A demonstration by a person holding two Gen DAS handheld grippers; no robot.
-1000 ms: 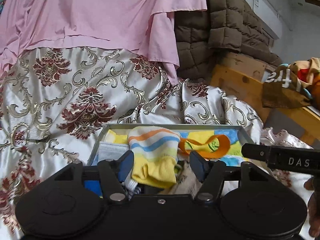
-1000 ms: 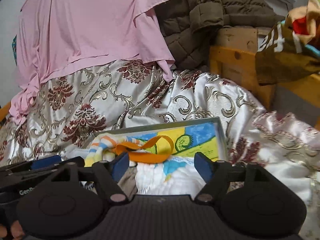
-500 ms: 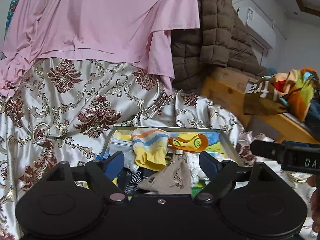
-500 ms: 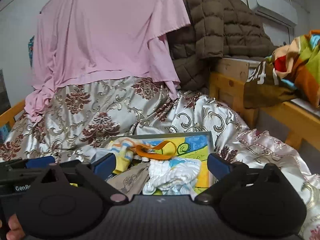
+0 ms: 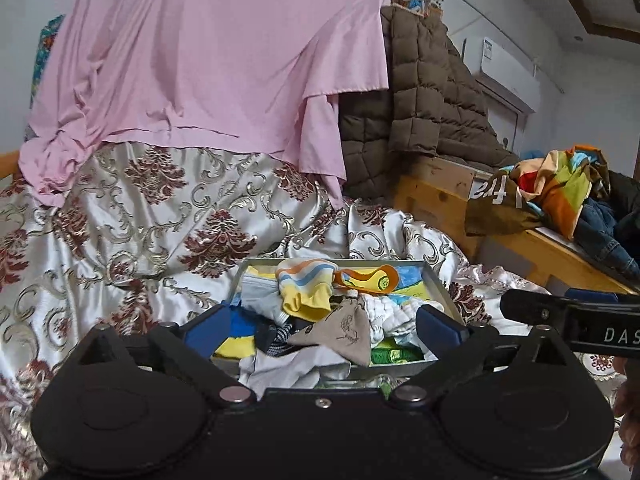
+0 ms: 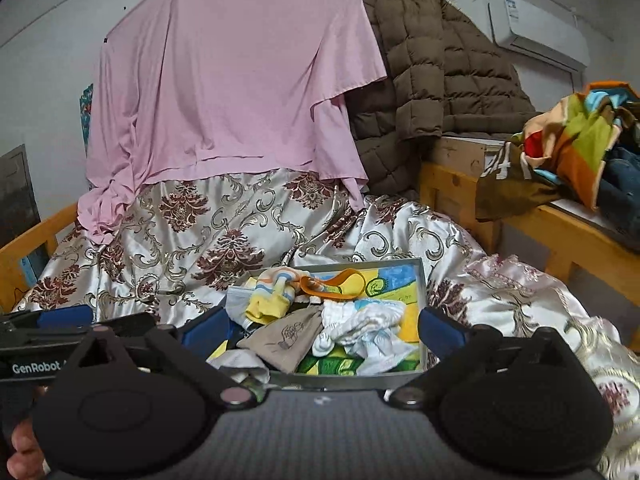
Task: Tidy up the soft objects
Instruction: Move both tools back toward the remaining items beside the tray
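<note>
Left wrist | shallow metal tray (image 5: 434, 280) on glossy damask bedspread (image 5: 120, 240), heaped with soft socks: striped knit (image 5: 306, 280), beige pouch-shaped (image 5: 344, 330) | left gripper (image 5: 322, 326) jaws just opened, spread wide, empty | right gripper (image 6: 322, 326) likewise wide, empty, both aimed slightly downward

We see each tool (image 5: 322, 326) (image 6: 322, 326) as matte black, with two round housings, silver pivot screws, blue finger pads (image 5: 208, 330), and white "GenRobot" and "DAS" lettering.
</note>
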